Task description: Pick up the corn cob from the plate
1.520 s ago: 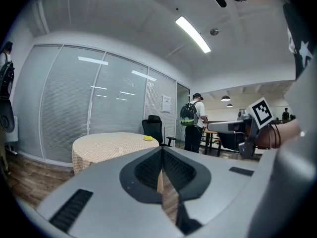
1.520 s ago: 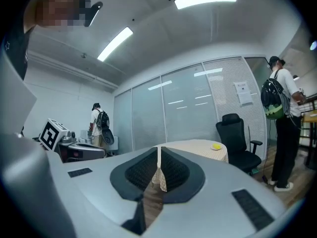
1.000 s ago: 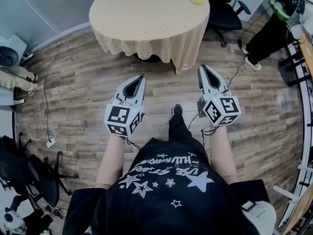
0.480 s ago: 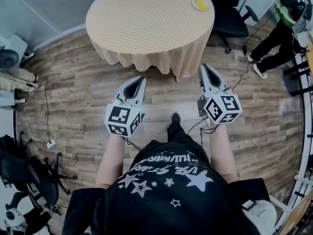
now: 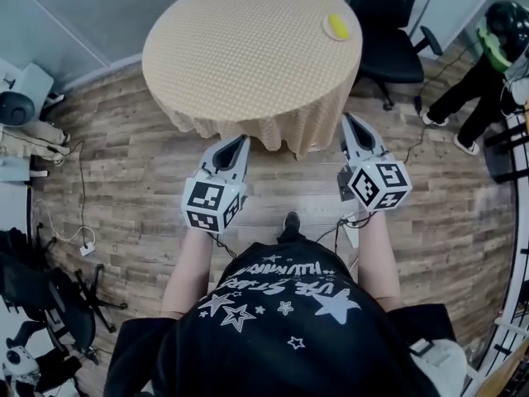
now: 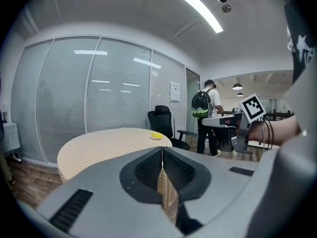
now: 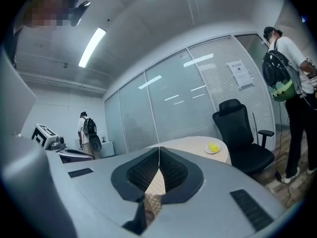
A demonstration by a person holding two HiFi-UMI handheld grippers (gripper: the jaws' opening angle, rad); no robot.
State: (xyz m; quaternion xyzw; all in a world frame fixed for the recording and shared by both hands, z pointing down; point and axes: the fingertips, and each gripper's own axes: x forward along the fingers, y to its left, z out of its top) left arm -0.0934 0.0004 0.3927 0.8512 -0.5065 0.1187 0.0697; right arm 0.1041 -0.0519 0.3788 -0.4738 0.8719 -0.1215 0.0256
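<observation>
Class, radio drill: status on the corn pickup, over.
Left gripper, right gripper shut, empty, at near edge of table. Corn on plate, far right side. Chair beyond, not in the way.

Open floor (image 5: 285, 184) before the table (image 5: 248, 48); office chair (image 5: 388, 31) seemingly crowds edge beside plate (image 5: 325, 31).

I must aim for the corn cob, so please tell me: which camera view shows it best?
The head view: it looks down on the corn cob, unobstructed on its plate at the far edge of the table. Both gripper views show it only as a small yellow shape, side-on, across the table.
</observation>
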